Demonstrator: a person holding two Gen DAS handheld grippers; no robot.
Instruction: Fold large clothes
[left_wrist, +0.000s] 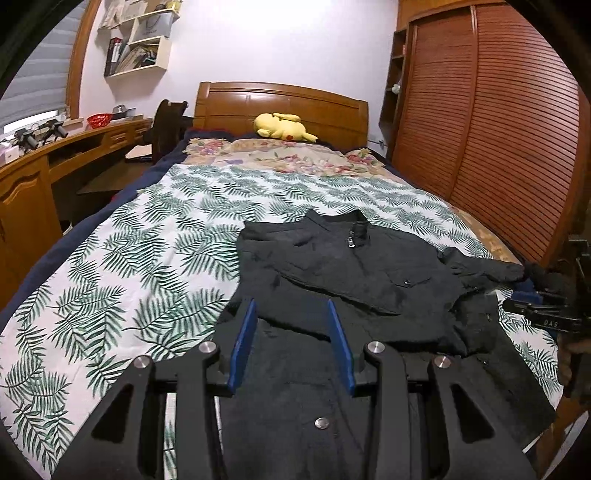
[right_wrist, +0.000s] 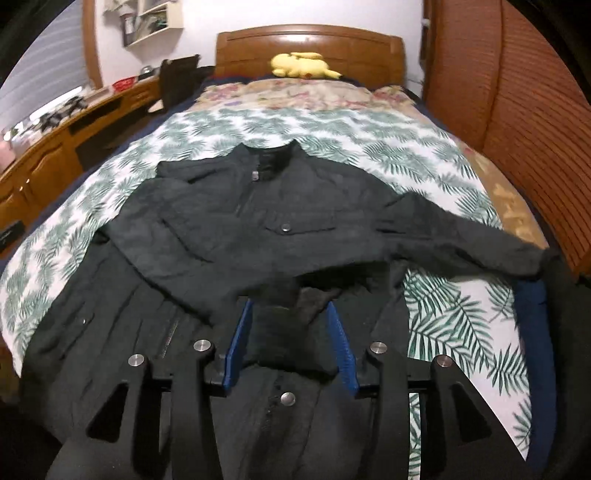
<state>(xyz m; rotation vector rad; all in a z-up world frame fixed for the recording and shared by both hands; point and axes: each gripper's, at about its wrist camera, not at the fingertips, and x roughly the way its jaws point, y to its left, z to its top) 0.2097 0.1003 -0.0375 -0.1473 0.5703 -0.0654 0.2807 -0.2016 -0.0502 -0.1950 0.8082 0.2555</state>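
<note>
A black jacket (left_wrist: 362, 273) lies on the bed, collar toward the headboard, one sleeve folded across the chest. My left gripper (left_wrist: 291, 308) is open above the jacket's lower front, nothing between its blue fingers. In the right wrist view the jacket (right_wrist: 258, 221) fills the middle. My right gripper (right_wrist: 290, 308) has its jaws wide apart with a fold of black fabric (right_wrist: 288, 332) lying between them; I cannot tell if it is gripped. The other sleeve (right_wrist: 480, 240) stretches right. The right gripper also shows at the left wrist view's right edge (left_wrist: 546, 314).
The bed has a palm-leaf sheet (left_wrist: 147, 258) and a floral blanket (left_wrist: 277, 155). A yellow plush toy (left_wrist: 284, 127) lies by the wooden headboard (left_wrist: 280, 99). A wooden desk (left_wrist: 55, 155) stands left, a slatted wardrobe (left_wrist: 498, 129) right.
</note>
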